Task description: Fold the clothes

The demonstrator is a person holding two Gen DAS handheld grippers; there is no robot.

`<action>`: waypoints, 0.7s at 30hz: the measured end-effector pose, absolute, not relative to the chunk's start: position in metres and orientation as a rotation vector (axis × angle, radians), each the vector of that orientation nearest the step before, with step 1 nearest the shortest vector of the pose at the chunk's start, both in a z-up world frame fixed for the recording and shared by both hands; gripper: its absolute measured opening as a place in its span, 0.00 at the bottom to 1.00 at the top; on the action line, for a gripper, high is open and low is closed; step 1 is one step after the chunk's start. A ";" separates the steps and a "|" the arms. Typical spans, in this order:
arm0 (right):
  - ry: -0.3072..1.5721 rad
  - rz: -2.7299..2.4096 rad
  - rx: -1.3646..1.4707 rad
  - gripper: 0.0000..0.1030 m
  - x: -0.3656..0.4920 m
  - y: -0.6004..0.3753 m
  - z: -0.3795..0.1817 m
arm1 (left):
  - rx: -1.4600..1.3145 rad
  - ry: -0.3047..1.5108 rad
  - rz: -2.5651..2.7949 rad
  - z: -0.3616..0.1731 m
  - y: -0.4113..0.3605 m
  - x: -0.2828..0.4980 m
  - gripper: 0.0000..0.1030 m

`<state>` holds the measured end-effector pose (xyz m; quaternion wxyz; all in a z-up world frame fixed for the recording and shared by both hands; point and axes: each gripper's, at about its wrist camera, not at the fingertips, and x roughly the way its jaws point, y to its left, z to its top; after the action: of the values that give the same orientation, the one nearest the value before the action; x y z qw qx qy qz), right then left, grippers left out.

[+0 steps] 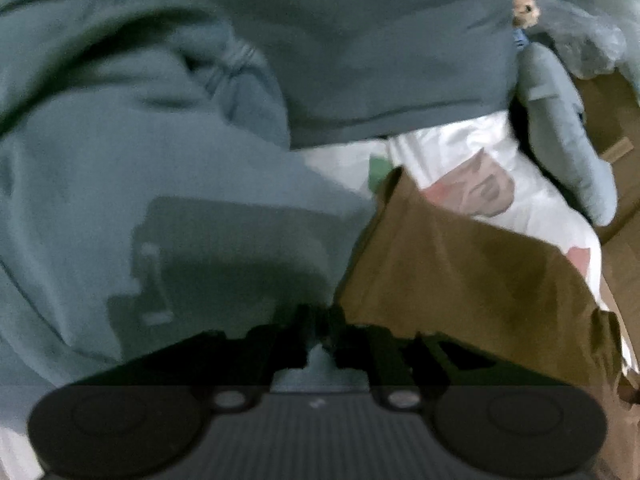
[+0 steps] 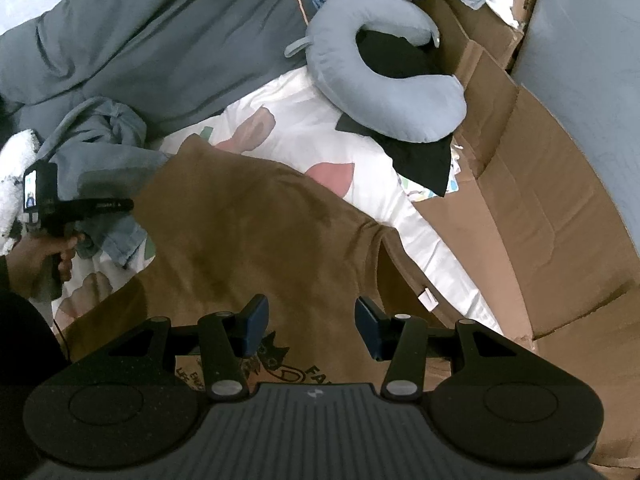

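The brown t-shirt [image 2: 248,232] lies spread on the bed under my right claw [image 2: 308,320], jaws apart and empty. Neck pillow [image 2: 384,92] and cardboard [image 2: 560,208] crowd the right; my left claw [image 1: 320,320] is nearly closed over blue-grey cloth [image 1: 120,184].

I see a brown shirt [image 2: 256,232] with a black cat print [image 2: 276,356]. Beyond it, the sheet [image 2: 320,132] is white with pink and green blotches. Left of the shirt lies a faded blue garment [image 2: 100,136]; past the sheet, a grey-blue neck pillow [image 2: 384,92] on black cloth [image 2: 424,160], tan cardboard [image 2: 560,200] alongside.
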<state>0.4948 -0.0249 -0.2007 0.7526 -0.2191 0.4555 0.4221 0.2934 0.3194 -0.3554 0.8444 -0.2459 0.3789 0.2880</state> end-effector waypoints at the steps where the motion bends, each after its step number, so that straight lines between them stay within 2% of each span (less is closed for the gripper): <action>1: 0.997 0.921 -0.480 0.53 0.495 -0.025 -0.201 | -0.504 0.795 0.592 -0.349 0.319 0.295 0.15; 3: 1.002 0.919 -0.481 0.53 0.496 -0.025 -0.202 | -0.476 0.789 0.554 -0.337 0.320 0.301 0.19; 5: 1.006 0.916 -0.480 0.53 0.496 -0.026 -0.202 | -0.460 0.792 0.510 -0.329 0.324 0.313 0.29; 9: 1.002 0.892 -0.493 0.53 0.501 -0.034 -0.204 | -0.461 0.806 0.458 -0.325 0.335 0.344 0.36; 12: 1.003 0.871 -0.497 0.53 0.505 -0.040 -0.206 | -0.428 0.819 0.426 -0.326 0.339 0.369 0.46; 21: 1.013 0.816 -0.495 0.53 0.513 -0.051 -0.222 | -0.387 0.943 0.364 -0.351 0.352 0.431 0.48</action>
<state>0.5126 -0.0514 -0.2218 0.7675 -0.2282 0.4665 0.3757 0.4308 0.3523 -0.3512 0.8570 -0.1842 0.4490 0.1731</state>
